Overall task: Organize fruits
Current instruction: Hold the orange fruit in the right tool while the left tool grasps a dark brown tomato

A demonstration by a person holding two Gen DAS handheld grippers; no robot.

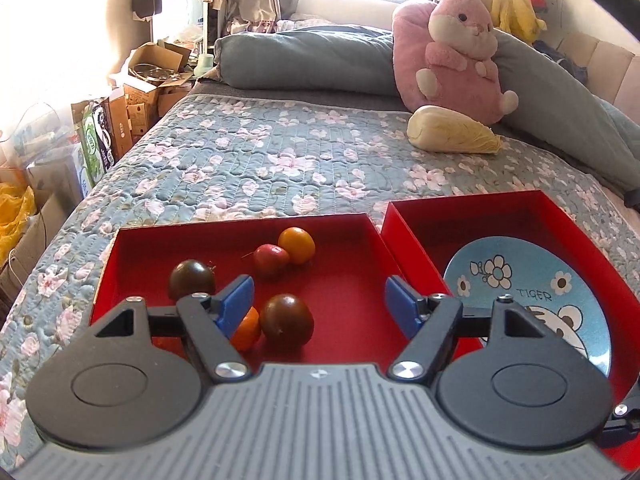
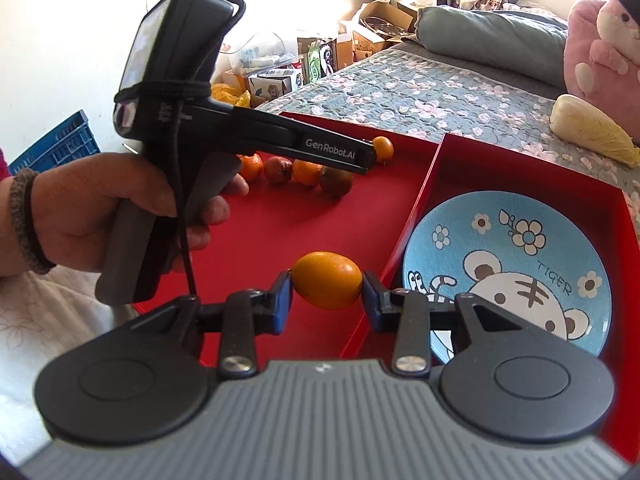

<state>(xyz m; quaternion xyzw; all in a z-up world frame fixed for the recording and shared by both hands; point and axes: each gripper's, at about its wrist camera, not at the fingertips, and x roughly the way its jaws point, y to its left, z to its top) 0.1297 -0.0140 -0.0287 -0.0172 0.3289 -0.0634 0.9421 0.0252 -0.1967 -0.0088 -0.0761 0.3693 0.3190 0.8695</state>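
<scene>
Right gripper [image 2: 326,298] clamped on a small orange fruit [image 2: 327,285]; left gripper [image 1: 320,304] wide, holding nothing.

Fruit sits between my right pads, gripped across its long axis, lifted over the left red tray [image 2: 280,220], just left of the wall shared with the right tray [image 2: 616,208] holding the blue tiger plate [image 2: 516,264]. Looks light, smooth-skinned, probably firm but bruisable, so moderate squeeze at mid-body seems right; rounded ends could slip. Left gripper hovers over the left tray: dark tomato [image 1: 286,321] lies between its fingers, slightly left of centre; an orange fruit [image 1: 247,330] is partly hidden behind the left pad [image 1: 236,306]. More fruit further back.
</scene>
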